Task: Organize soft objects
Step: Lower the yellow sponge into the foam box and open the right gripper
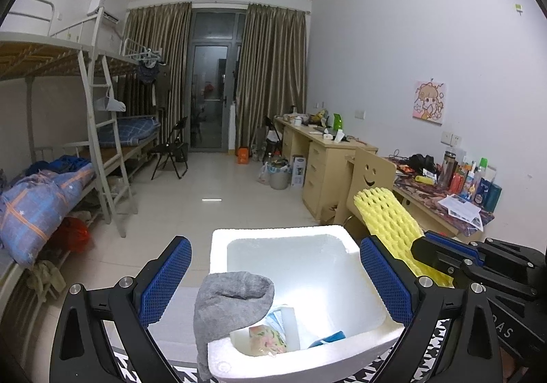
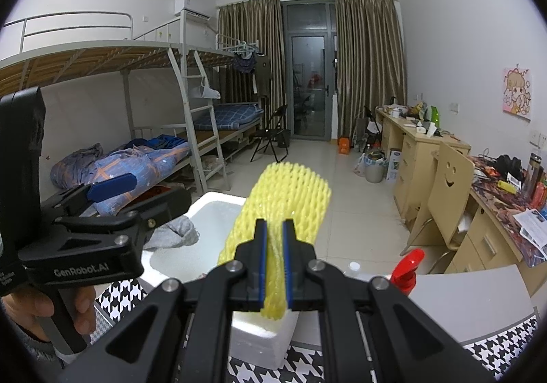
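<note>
Yellow foam fruit net (image 2: 290, 198), a soft open-mesh sleeve, pinched at its lower end by the right gripper (image 2: 274, 266), jaws narrow, net fanning toward 12 o'clock over the white styrofoam box (image 2: 218, 208). Left wrist view alone shows the box interior: gray terry sock (image 1: 229, 301) draped over the near rim at 7 o'clock, floral tissue pack (image 1: 266, 340) inside, smooth walls. Left gripper (image 1: 277, 284) jaws wide, empty, blue dimpled pads (image 1: 164, 280) flanking the box; only the right view shows a hand (image 2: 48, 307) on its handle and a red spray trigger (image 2: 408, 268) at 4 o'clock.

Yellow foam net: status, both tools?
Right tool shut on yellow foam net, held above white foam box. Left tool open, empty, at the box. Grey cloth draped over box rim.
</note>
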`<action>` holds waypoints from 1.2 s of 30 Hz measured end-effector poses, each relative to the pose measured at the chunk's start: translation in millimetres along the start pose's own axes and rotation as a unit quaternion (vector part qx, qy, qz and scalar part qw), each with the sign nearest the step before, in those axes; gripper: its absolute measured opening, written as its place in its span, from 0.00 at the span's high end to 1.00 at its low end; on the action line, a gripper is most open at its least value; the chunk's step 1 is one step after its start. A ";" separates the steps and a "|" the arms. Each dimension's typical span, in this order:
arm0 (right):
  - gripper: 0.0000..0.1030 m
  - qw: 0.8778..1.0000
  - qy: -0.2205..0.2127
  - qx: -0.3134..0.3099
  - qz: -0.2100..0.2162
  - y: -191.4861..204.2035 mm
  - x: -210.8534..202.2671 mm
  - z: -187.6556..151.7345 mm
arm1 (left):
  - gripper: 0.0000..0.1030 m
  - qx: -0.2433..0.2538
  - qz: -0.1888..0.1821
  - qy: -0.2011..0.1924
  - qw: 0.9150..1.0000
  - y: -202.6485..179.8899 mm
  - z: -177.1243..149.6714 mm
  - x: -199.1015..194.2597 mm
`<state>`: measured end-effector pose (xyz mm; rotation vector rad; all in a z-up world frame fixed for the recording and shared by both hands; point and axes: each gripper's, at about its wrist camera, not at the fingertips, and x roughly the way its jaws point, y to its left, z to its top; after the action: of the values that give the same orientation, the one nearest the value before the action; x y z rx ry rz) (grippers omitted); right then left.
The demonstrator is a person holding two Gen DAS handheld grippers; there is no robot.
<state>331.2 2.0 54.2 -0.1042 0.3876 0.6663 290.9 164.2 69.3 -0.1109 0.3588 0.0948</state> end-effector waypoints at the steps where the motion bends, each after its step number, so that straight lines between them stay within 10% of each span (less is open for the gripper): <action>1: 0.89 1.000 0.001 -0.001 0.001 0.3 0.3 0.3 | 0.03 0.001 0.002 -0.002 1.000 0.8 0.4 -1.7; 28: 0.87 0.999 0.039 0.000 0.021 12.6 36.6 8.5 | 0.03 -0.009 0.077 -0.025 0.997 33.1 -3.5 -38.1; 33: 0.46 0.998 0.051 -0.002 0.021 14.4 42.4 7.0 | 0.01 -0.011 0.100 -0.025 0.995 38.4 -5.3 -37.1; 36: 0.44 0.999 0.049 -0.005 0.021 17.7 41.9 6.2 | 0.01 -0.007 0.114 -0.027 0.993 40.0 -7.0 -36.4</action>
<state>352.3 41.6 44.4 -0.1394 0.4825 0.7063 250.1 200.2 72.0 -0.0801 0.3159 0.3264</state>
